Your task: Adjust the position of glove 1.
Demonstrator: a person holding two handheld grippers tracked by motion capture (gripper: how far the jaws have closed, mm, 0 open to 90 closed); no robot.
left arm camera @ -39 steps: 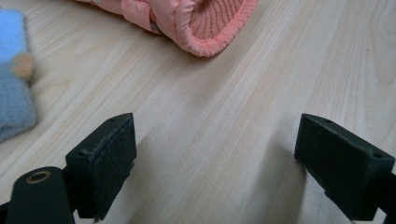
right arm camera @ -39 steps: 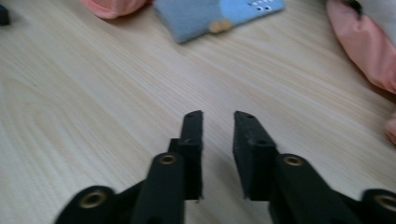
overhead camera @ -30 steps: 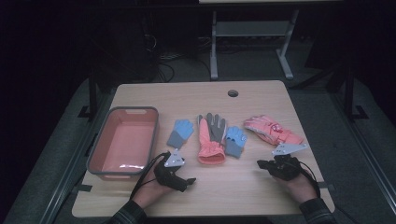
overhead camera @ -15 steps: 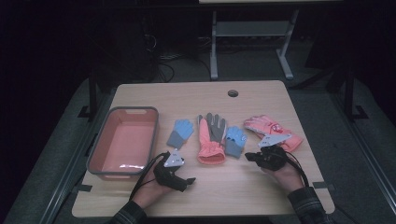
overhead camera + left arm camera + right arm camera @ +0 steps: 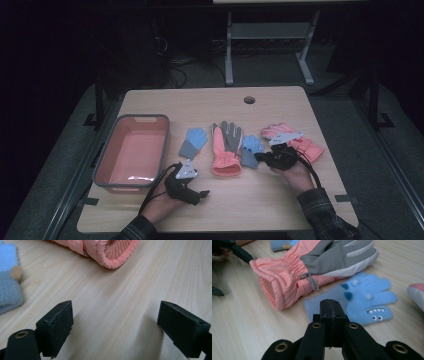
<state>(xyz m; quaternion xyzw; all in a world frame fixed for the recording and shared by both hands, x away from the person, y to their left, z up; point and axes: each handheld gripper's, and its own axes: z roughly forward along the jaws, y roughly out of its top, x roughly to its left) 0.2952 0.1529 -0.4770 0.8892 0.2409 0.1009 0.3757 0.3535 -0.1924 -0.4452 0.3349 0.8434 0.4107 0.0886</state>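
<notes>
While the bin (image 5: 107,160) has no gloves in it, I have my right gripper (image 5: 329,308) pinched shut just short of the blue glove (image 5: 364,302) on the table; the left gripper (image 5: 120,322) gapes, holding nothing.

Both grippers black: left gripper (image 5: 200,194), right gripper (image 5: 261,158). Grey three-cornered plate on each. Black cables trail back. Brass-ringed rivets, felt-faced square fingers (image 5: 56,327). Dark plaid sleeves (image 5: 325,212).
</notes>
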